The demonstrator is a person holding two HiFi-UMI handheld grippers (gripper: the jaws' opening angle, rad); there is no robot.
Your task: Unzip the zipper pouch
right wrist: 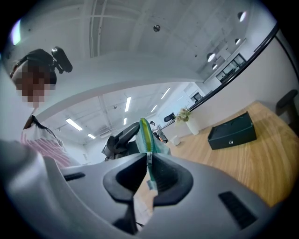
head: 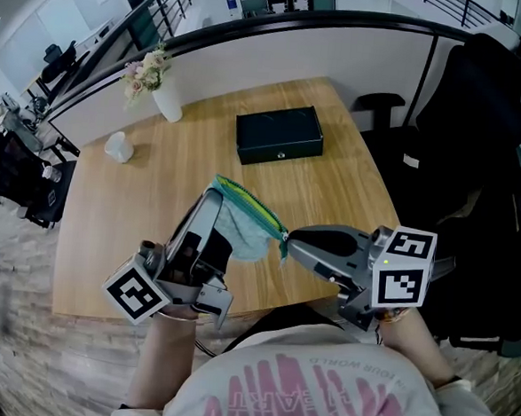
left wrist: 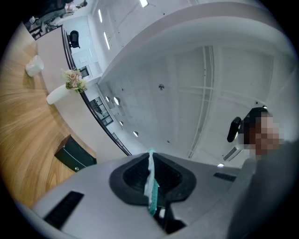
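- Wooden table (head: 134, 238) fills the middle of the head view; a low curved wall with a dark rail runs behind it, and an open office lies beyond.
- A black box (head: 279, 135) lies on the far part of the table; to its left a white vase (head: 168, 105) with pale flowers stands near the back edge; a small white cup (head: 118, 146) sits nearer the left edge, apart from the vase.
- A black office chair (head: 485, 112) stands off the right side of the table.
- The pouch (head: 246, 224), teal with a yellow-green zipper band along its top, hangs in the air over the near part of the table; it is held up between the two grippers and does not touch the wood.
- The left gripper (head: 215, 195) comes up from the lower left, tilted upward; its jaws are pressed together on a thin teal edge of the pouch, and its own view shows that strip pinched upright between the black pads (left wrist: 133, 175).
- The right gripper (head: 289, 242) reaches in from the right, lying about level; its jaws are clamped on the zipper end of the pouch, and in the right gripper view the green zipper rises straight out from between them.
- A white shirt (head: 310, 393) with pink print shows at the bottom of the head view.
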